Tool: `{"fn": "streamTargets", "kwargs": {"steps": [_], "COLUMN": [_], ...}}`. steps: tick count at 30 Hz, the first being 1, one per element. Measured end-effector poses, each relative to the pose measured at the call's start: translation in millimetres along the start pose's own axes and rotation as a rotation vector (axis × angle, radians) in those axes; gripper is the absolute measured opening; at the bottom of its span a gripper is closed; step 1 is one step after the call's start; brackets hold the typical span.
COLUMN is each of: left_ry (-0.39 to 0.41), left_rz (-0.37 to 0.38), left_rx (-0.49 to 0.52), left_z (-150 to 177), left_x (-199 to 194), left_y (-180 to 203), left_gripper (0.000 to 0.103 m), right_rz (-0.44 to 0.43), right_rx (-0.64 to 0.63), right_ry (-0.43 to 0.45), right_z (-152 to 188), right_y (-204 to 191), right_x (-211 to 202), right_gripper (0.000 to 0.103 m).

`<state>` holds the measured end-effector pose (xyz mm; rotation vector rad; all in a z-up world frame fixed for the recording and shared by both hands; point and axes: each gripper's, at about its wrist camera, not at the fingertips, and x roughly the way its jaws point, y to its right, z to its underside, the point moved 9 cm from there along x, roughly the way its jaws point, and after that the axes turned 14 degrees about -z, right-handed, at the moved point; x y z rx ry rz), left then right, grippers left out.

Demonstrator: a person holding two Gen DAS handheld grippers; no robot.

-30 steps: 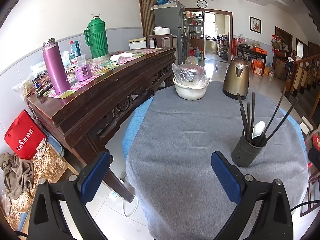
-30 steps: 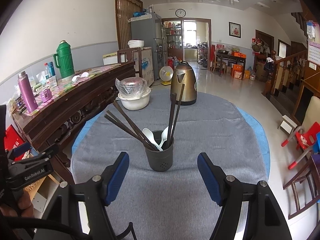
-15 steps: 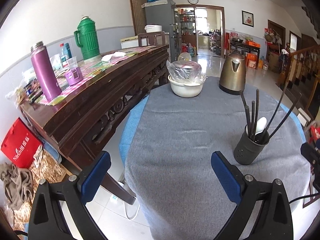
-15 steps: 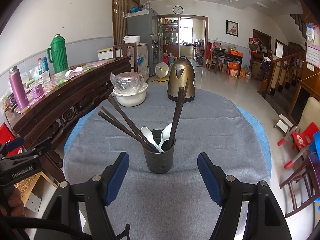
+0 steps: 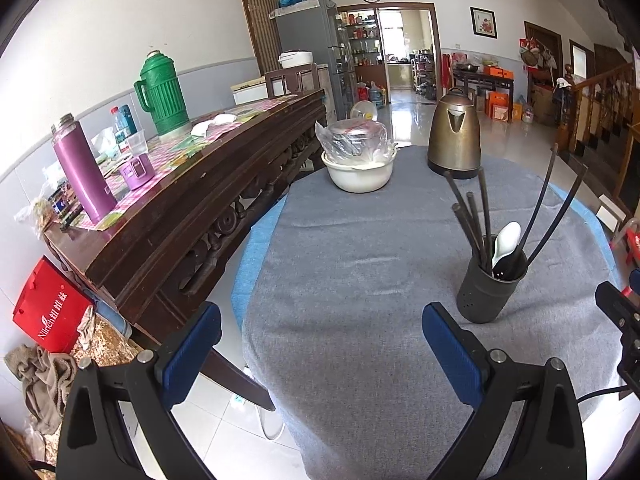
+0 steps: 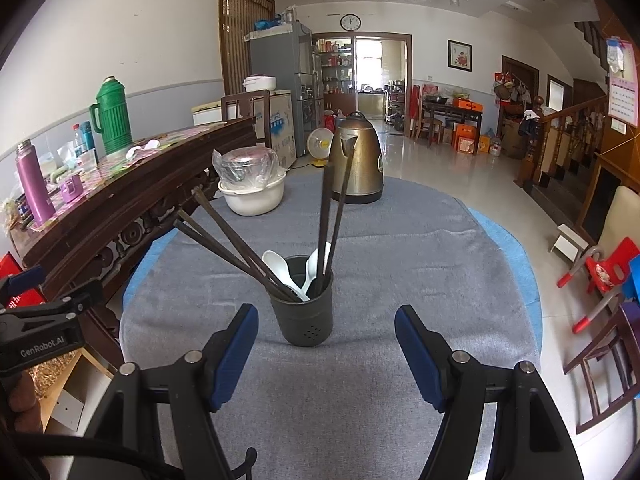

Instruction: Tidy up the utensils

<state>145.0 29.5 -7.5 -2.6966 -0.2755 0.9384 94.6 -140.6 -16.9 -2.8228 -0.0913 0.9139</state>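
All visible chopsticks (image 6: 240, 240) and spoons (image 6: 280, 270) stand in the holder (image 6: 303, 314); none remain on the tablecloth (image 6: 400, 248). Left gripper (image 5: 320, 344) and right gripper (image 6: 326, 354) gape wide, empty.

- Your holder (image 6: 305, 316), a dark grey cup with small holes near its base, stands upright on the grey cloth
- Dark chopsticks (image 6: 326, 224) lean out of it, some fanned left, others near upright
- Two white spoons (image 6: 280, 270) sit inside, bowls up
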Motion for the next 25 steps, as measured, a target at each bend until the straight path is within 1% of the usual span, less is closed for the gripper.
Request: {"fn": "streamTargets", "kwargs": {"steps": [8, 11, 15, 22, 24, 25], "left_ry": [-0.001, 0.004, -0.001, 0.018, 0.017, 0.002], "left_rz": [-0.024, -0.034, -0.037, -0.023, 0.001, 0.014], "left_rx": [0.000, -0.004, 0.014, 0.020, 0.019, 0.017], "left_z": [-6, -8, -8, -10, -9, -6], "left_x": [-12, -14, -13, -10, -3, 5], "left_y": [24, 29, 36, 37, 39, 41], "left_gripper": [0.100, 0.100, 0.100, 0.100, 0.100, 0.100], "right_rz": [-0.025, -0.040, -0.038, -0.037, -0.041, -0.037], "right_rx": [-0.032, -0.026, -0.011, -0.001, 0.014, 0.028], "right_ry": [0.025, 0.023, 0.015, 0.011, 0.004, 0.001], "right_z": [-1, -3, 0, 0, -1, -1], "right_y": [19, 25, 33, 30, 33, 38], "right_x": [-5, -8, -9, -3, 3, 7], "right_gripper": [0.074, 0.074, 0.074, 0.074, 0.074, 0.074]}}
